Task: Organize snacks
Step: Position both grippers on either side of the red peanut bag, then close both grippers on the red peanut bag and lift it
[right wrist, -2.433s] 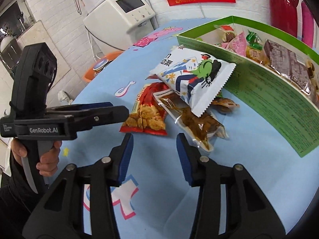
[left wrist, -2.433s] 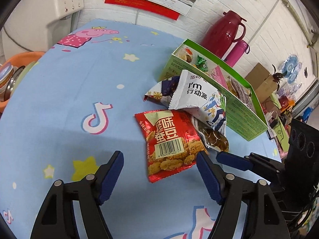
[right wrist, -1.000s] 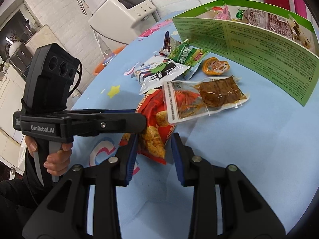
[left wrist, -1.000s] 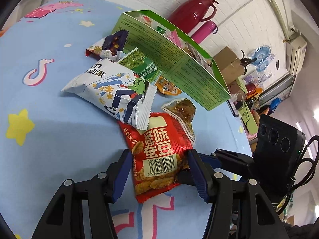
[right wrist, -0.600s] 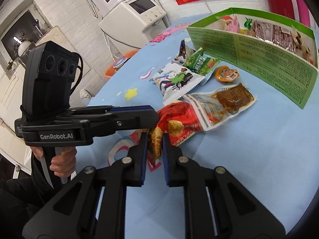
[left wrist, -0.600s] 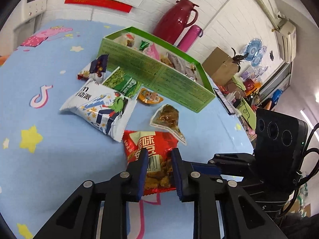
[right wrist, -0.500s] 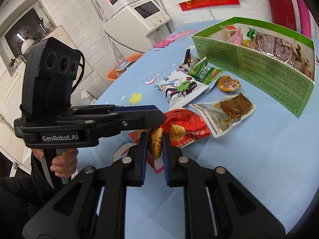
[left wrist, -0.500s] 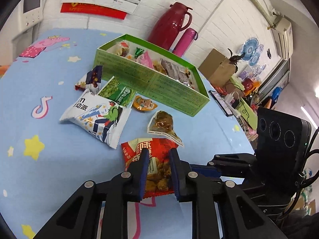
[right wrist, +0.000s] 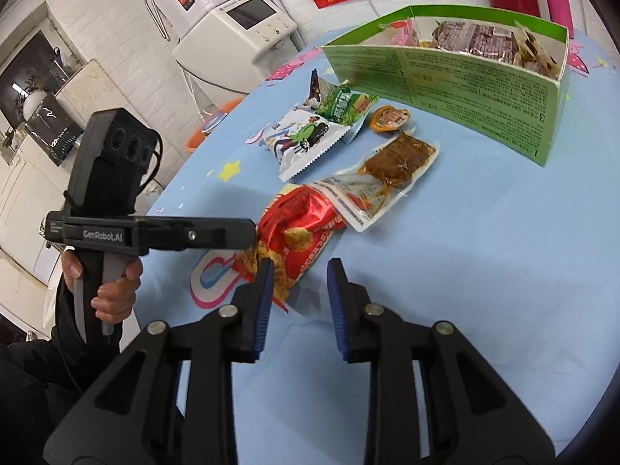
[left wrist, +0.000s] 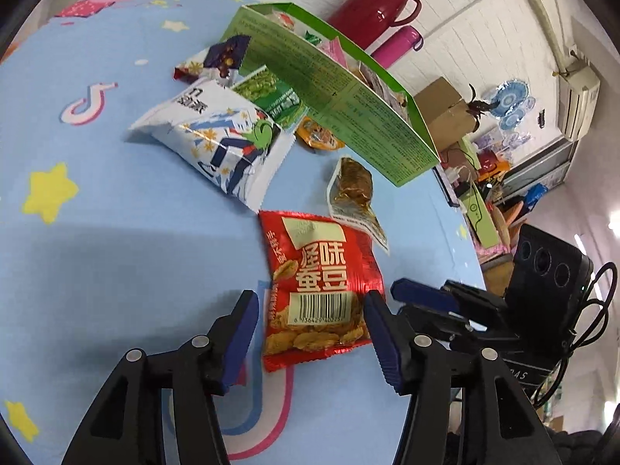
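Released since half a second ago: left tongs [left wrist: 310, 327] and right tongs [right wrist: 298, 294] now apart | red snack packet [left wrist: 319, 283] flat on tabletop [left wrist: 116, 252] | light, crinkly, slippery; pinch bottom seam

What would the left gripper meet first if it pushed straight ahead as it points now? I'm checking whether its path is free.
The red snack bag: it already lies between the open left gripper fingers. Beyond it comes the clear brown-snack packet, though depth is unclear.
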`<action>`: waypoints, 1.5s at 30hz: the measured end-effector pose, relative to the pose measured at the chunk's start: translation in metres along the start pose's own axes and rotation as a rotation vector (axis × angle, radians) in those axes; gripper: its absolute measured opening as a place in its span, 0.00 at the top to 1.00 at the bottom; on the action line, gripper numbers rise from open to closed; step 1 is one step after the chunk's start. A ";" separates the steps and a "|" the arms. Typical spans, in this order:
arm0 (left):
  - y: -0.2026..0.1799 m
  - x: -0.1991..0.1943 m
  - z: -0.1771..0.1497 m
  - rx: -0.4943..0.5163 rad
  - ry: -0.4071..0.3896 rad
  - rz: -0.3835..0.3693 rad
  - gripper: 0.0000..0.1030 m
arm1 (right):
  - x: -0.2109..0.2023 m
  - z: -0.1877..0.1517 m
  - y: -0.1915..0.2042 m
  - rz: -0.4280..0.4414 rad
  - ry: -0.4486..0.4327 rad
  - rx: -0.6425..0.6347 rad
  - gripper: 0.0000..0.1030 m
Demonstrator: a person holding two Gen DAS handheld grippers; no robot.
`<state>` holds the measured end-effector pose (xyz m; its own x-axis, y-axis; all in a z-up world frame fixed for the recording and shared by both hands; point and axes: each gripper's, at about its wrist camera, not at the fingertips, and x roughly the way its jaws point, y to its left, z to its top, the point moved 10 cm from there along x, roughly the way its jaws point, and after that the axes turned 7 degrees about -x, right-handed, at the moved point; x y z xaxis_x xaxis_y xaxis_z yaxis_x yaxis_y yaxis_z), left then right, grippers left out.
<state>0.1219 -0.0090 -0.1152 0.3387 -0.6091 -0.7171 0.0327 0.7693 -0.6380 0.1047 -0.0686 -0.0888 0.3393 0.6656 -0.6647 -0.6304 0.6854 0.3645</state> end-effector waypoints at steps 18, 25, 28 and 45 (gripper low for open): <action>-0.016 0.004 -0.016 0.121 -0.065 0.083 0.40 | 0.048 0.022 -0.007 0.156 0.050 0.192 0.59; -0.024 0.005 -0.008 0.117 -0.092 0.078 0.53 | 0.021 0.038 -0.002 0.108 -0.018 0.146 0.68; -0.033 0.002 -0.004 0.140 -0.115 0.091 0.60 | 0.011 0.047 0.004 0.125 -0.051 0.129 0.79; -0.079 -0.017 0.054 0.191 -0.223 0.010 0.77 | -0.034 0.094 -0.009 -0.032 -0.186 -0.017 0.90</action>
<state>0.1644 -0.0490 -0.0380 0.5380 -0.5598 -0.6303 0.1973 0.8105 -0.5515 0.1646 -0.0698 -0.0079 0.4814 0.6879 -0.5432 -0.6282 0.7029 0.3335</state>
